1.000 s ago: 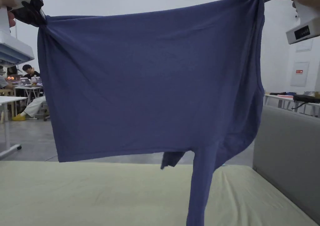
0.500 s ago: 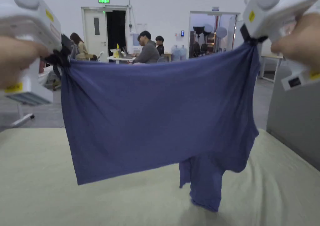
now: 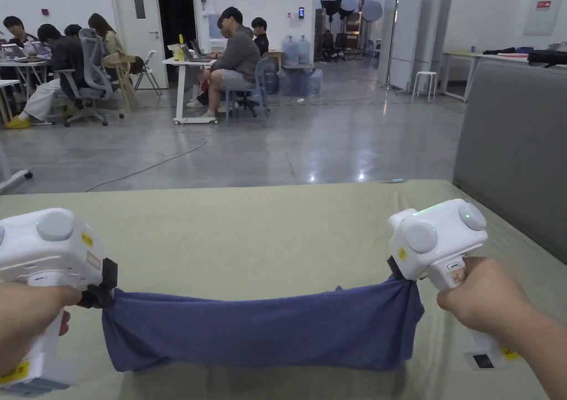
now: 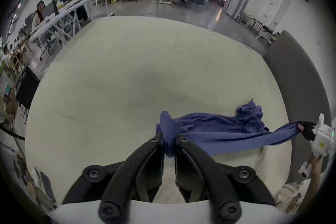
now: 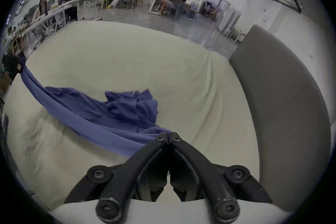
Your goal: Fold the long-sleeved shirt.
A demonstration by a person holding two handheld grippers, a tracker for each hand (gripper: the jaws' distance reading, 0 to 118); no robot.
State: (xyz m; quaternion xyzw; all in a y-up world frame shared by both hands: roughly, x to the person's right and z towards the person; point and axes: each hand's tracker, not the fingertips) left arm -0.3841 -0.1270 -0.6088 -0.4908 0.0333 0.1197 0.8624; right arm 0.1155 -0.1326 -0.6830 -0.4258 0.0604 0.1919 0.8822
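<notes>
- Blue shirt [image 3: 260, 329] hangs stretched btwn the two grippers, low over a pale green sheet-covered surface [image 3: 266, 229]; far part lies bunched on the sheet w/ crumpled folds toward the right end (right gripper view [image 5: 127, 108]).
- Left gripper [image 4: 169, 138]: jaws nearly together, pinching a gathered wad of the shirt's edge [image 4: 168, 129]; cloth pokes up past the tips. In head view it sits at the shirt's left corner [image 3: 102, 293], hand [image 3: 25, 323] on the white body.
- Right gripper [image 5: 169, 137]: jaws closed tip to tip on a thin bit of fabric at the other corner; head view shows it at [image 3: 400, 273], hand [image 3: 482, 301] around the grip.
- Held edge runs taut and roughly level.
- Grey padded panel [image 3: 515, 157] stands along the right side of the surface.
- Bkgd: ppl seated at desks [image 3: 232, 52], concrete floor [image 3: 310, 140].
</notes>
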